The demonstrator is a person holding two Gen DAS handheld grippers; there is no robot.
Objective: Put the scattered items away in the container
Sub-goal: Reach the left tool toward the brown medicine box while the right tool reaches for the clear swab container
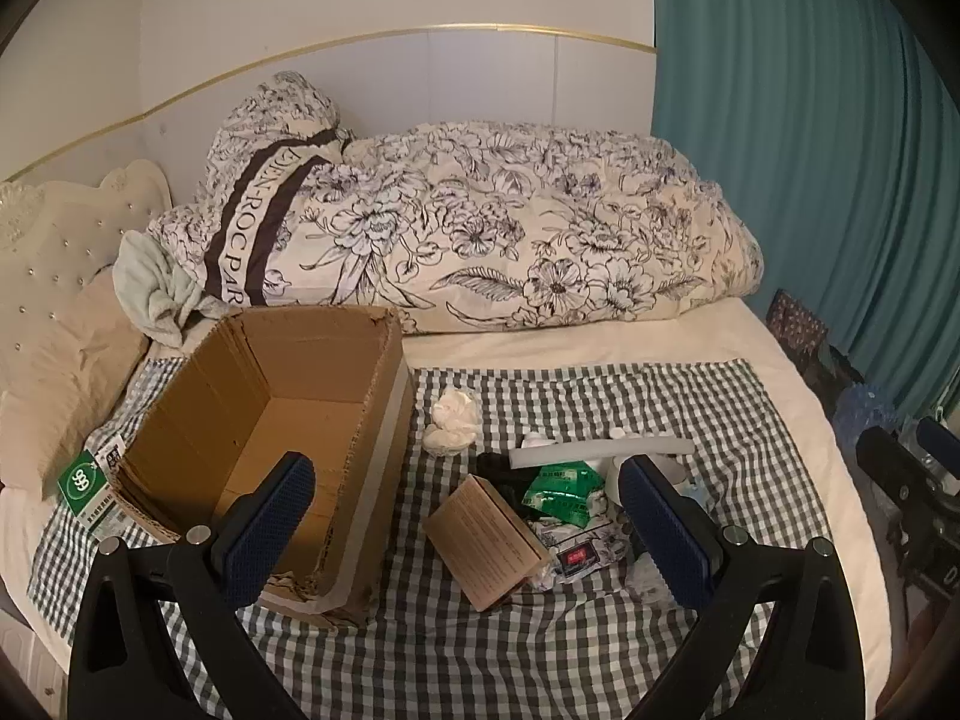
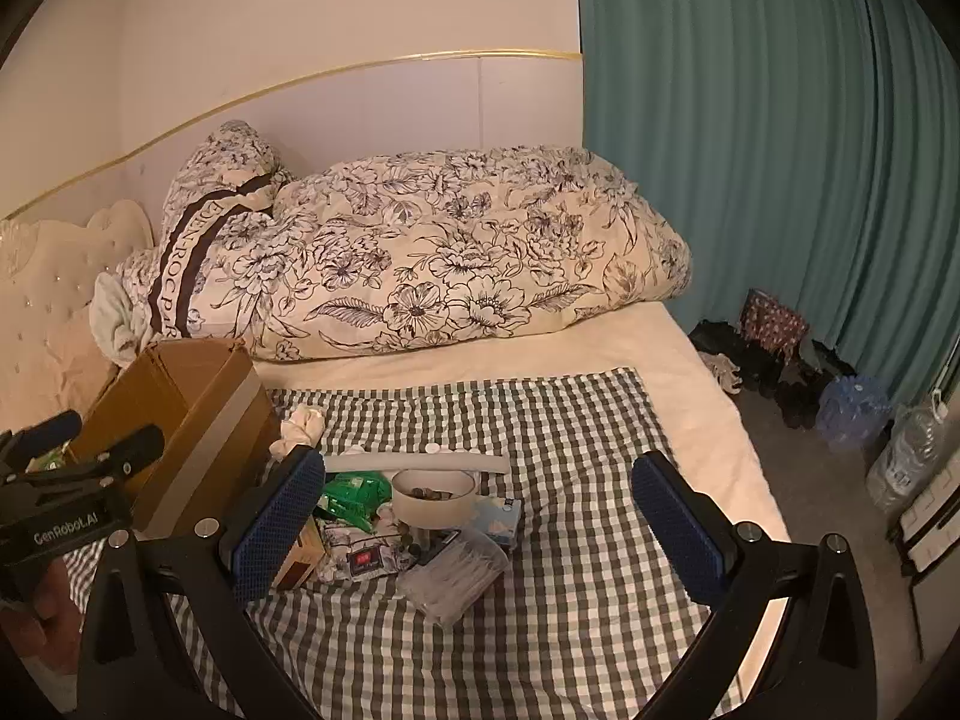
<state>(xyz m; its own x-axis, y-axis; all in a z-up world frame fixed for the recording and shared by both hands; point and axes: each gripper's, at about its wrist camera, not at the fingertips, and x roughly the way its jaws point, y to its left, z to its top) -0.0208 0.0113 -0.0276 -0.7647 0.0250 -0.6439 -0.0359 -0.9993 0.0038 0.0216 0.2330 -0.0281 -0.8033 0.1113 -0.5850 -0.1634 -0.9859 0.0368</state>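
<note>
Cardboard box [image 1: 264,420] mouth upward, long axis running away; both grippers wide, empty

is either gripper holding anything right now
No. The left gripper and right gripper are both open, nothing between their fingers; the items lie untouched beside the cardboard box.

The box [image 1: 264,420] is matt brown corrugated cardboard, its rim rough and torn. Under it lies a woven checked cloth [image 1: 540,648]. Right of the box: a crumpled white tissue [image 1: 451,420], a glossy green plastic packet [image 1: 561,489], a matt cardboard carton [image 1: 486,540] and, farther right, a clear plastic case [image 2: 453,579]. Behind the box, a soft printed quilt [image 1: 510,228].
</note>
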